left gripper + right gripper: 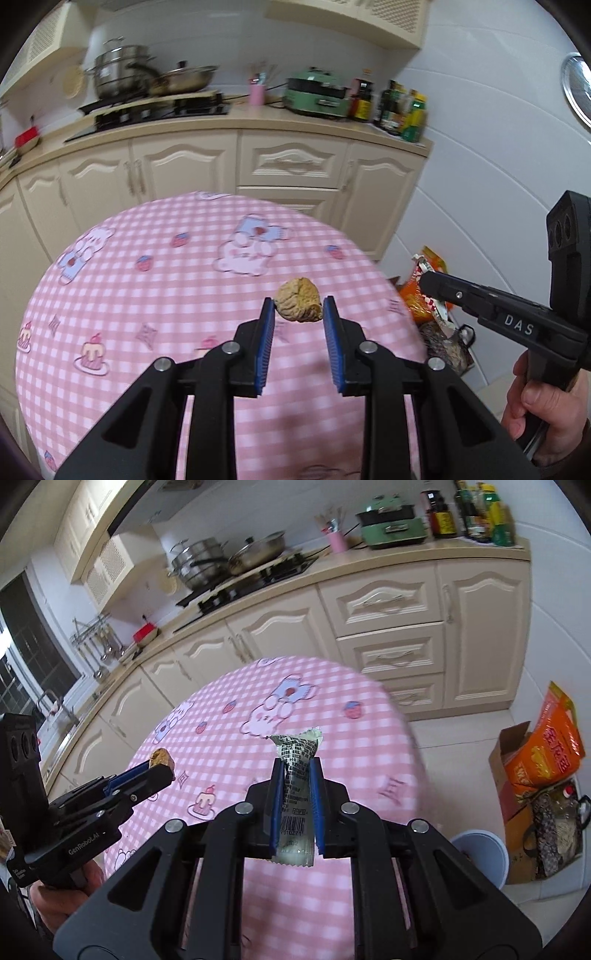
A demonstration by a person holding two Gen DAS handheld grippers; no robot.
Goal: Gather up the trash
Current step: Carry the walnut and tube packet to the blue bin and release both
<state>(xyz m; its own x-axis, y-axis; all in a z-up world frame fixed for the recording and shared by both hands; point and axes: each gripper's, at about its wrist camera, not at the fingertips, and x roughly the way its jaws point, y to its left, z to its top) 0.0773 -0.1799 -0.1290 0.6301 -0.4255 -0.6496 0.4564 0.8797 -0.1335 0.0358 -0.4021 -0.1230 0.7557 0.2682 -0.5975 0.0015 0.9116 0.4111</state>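
Gripping brown scrap (298, 305) in left hand-held gripper (298, 314), wrapper (296, 775) in right hand-held gripper (296, 775)

A round table (147, 295) draped in a pink checked cloth with cartoon prints stands before cream kitchen cabinets (184, 173). A white bin (484, 853) sits on the pale tiled floor (461, 738) beside it.

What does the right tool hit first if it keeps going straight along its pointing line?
Probably the pink checked tablecloth. The right tool, shut on a wrapper, aims down at bare cloth near the far edge; nothing lies between. Depth is unclear, so it might just clear the rim.
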